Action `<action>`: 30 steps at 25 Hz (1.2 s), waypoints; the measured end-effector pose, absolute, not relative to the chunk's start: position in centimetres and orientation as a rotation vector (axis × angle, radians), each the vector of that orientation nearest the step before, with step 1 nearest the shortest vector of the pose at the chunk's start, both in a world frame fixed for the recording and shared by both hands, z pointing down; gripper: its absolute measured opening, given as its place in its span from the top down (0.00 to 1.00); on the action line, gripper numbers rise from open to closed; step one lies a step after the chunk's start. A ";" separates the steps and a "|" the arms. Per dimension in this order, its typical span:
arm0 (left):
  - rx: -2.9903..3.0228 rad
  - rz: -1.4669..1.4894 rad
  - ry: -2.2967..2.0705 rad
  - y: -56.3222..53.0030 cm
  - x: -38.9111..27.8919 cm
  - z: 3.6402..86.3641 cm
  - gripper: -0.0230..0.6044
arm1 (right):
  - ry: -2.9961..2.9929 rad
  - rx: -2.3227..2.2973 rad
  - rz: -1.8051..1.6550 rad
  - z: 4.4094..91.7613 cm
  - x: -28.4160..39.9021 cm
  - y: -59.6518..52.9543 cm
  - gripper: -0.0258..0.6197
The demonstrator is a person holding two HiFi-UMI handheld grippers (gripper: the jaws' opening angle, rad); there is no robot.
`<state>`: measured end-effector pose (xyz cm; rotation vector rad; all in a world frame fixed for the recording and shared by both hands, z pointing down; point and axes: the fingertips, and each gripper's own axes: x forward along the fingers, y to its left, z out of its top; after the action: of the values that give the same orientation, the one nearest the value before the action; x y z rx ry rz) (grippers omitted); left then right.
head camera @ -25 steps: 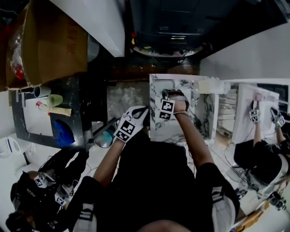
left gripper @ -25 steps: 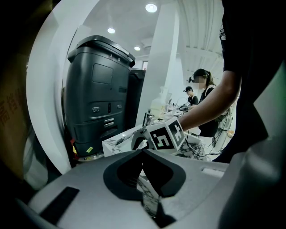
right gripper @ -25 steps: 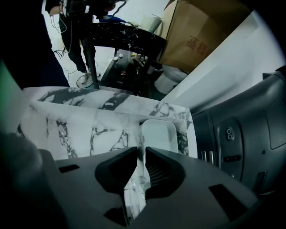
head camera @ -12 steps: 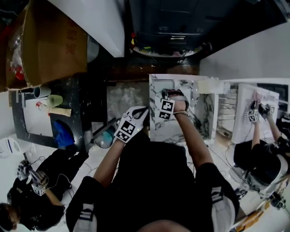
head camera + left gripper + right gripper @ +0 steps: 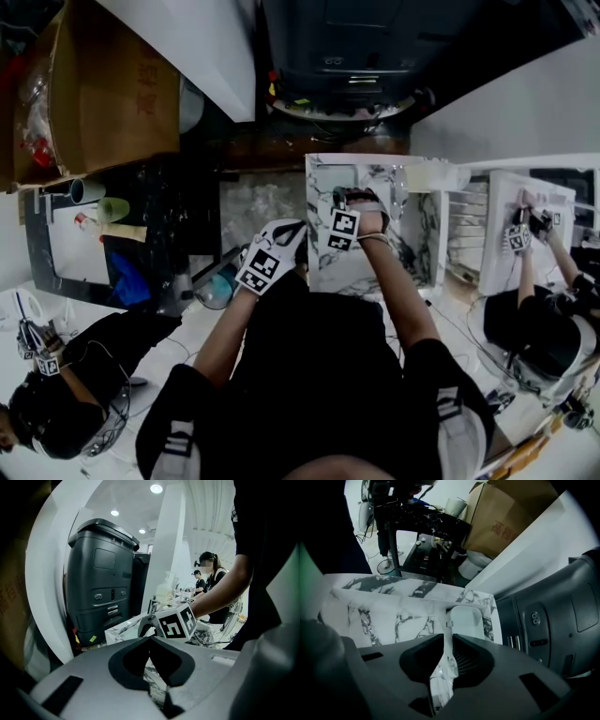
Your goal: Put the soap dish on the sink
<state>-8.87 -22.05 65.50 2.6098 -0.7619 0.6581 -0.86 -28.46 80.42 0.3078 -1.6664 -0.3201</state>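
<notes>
Your right gripper (image 5: 447,636) has its jaws drawn in to a thin slit. The left wall of the white soap dish (image 5: 466,620) runs straight into that slit, so I read the gripper as pinched on the dish's rim rather than empty. The dish lies flat, open side up, on the marbled top of the sink (image 5: 384,616), tucked into the far left corner of the ledge as you look down on it. Your left gripper (image 5: 150,638) hangs just off the sink's near left corner, jaw tips pressed together with nothing between them, and it has no part in this. Beyond the sink's far edge stands a dark grey machine (image 5: 553,616), and farther left a cardboard box (image 5: 506,517); neither crowds the dish. By my reading the carrying is done and you're at the letting-go: the dish looks seated on the ledge, and only the release is left. That calls for parting the right jaws just enough to free the rim, with no sideways nudge. Then back straight out toward yourself along the line of the jaws, so the tips don't catch the wall and drag the dish off its corner. A light dish like this will likely slide easily on smooth stone.
</notes>
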 end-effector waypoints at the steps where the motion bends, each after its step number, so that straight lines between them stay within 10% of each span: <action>1: 2.612 0.660 -0.762 -22.0 -8.8 65.5 0.97 | -1.668 0.314 -0.320 80.3 -0.8 -28.4 0.88; 30: 2.697 0.637 -0.631 -21.0 -6.4 64.3 0.97 | -1.921 0.751 0.137 75.4 2.4 -24.9 0.97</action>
<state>-6.44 -20.96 64.30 2.6969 -0.6313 0.6367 2.43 -24.93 75.39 0.7515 -1.9207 0.1371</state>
